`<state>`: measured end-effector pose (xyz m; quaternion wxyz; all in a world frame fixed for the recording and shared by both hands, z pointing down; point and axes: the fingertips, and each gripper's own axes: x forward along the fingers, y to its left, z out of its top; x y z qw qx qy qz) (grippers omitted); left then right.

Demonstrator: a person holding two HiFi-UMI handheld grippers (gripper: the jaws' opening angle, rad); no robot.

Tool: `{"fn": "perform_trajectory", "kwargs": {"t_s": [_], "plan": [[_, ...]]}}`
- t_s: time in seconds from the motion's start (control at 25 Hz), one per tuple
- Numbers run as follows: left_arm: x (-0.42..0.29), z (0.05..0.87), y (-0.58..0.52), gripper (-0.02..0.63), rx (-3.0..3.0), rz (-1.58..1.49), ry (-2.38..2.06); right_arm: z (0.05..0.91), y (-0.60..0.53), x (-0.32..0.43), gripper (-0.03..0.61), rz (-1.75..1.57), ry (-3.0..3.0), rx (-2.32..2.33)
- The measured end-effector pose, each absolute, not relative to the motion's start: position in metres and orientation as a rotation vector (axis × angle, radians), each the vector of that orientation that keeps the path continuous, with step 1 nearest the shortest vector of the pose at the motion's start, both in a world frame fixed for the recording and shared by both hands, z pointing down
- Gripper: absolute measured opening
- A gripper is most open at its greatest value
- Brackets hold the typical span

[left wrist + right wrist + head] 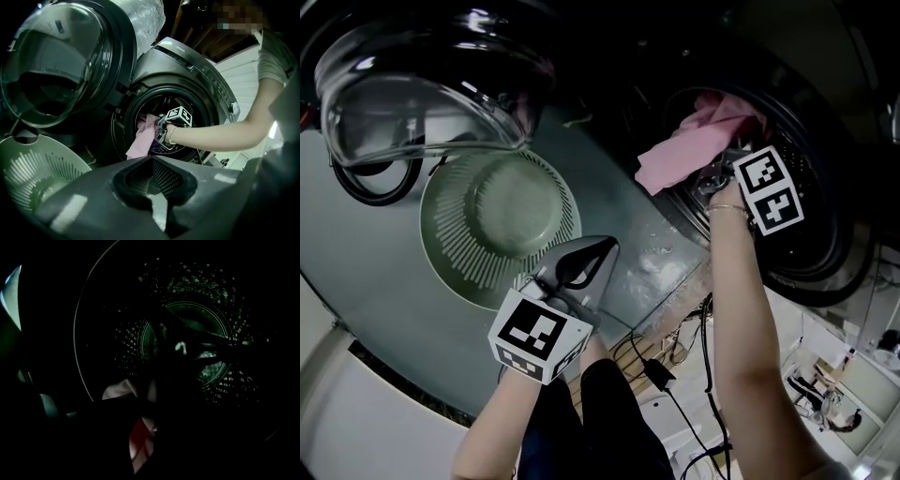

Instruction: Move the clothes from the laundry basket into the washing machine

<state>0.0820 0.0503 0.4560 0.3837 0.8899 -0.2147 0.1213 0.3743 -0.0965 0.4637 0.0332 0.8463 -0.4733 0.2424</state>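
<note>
A pink cloth (692, 141) hangs over the lip of the washing machine drum (811, 239), partly inside. My right gripper (719, 174) reaches into the drum mouth and is shut on the pink cloth (140, 439); the perforated drum back (201, 348) lies ahead in the dark. From the left gripper view, the right gripper (162, 129) and the pink cloth (143, 138) show at the opening. The pale green laundry basket (450, 234) stands below the door with nothing in it. My left gripper (598, 251) hovers beside the basket's rim, jaws shut together and holding nothing.
The round glass door (422, 84) is swung wide open to the left, above the basket (28, 173). Black cables (661, 375) trail over the floor beneath the machine front. The person's forearm (741, 309) stretches from below up to the drum.
</note>
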Motion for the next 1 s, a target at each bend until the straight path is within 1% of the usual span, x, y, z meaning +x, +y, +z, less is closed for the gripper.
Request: {"fn": "perform_trajectory", "kwargs": {"t_s": [0.08, 0.24, 0.32, 0.44, 0.48, 0.56, 0.68, 0.76, 0.84, 1.0], "plan": [[0.081, 0.457, 0.048, 0.006, 2.274, 0.315, -0.545, 0.466, -0.106, 0.377, 0.101, 0.745, -1.459, 2.585], [0.082, 0.457, 0.039, 0.006, 2.278, 0.313, -0.564, 0.497, -0.096, 0.374, 0.14, 0.834, -1.397, 2.531], [0.084, 0.457, 0.037, 0.006, 2.285, 0.315, -0.563, 0.515, -0.09, 0.366, 0.188, 0.902, -1.397, 2.482], [0.086, 0.457, 0.035, 0.006, 2.296, 0.318, -0.56, 0.532, -0.084, 0.353, 0.31, 0.969, -1.429, 2.396], [0.086, 0.457, 0.033, 0.006, 2.3, 0.318, -0.562, 0.529, -0.083, 0.351, 0.341, 0.964, -1.446, 2.391], [0.085, 0.456, 0.031, 0.006, 2.302, 0.314, -0.572, 0.513, -0.081, 0.345, 0.37, 0.931, -1.503, 2.405], [0.083, 0.455, 0.03, 0.006, 2.289, 0.308, -0.589, 0.499, -0.068, 0.316, 0.382, 0.891, -1.627, 2.314], [0.083, 0.453, 0.034, 0.006, 2.278, 0.308, -0.587, 0.51, -0.048, 0.287, 0.39, 0.9, -1.676, 2.163], [0.084, 0.453, 0.039, 0.006, 2.272, 0.309, -0.573, 0.53, -0.026, 0.26, 0.397, 0.978, -1.668, 2.065], [0.082, 0.456, 0.042, 0.006, 2.266, 0.314, -0.565, 0.581, 0.004, 0.228, 0.401, 1.242, -1.548, 2.05]]}}
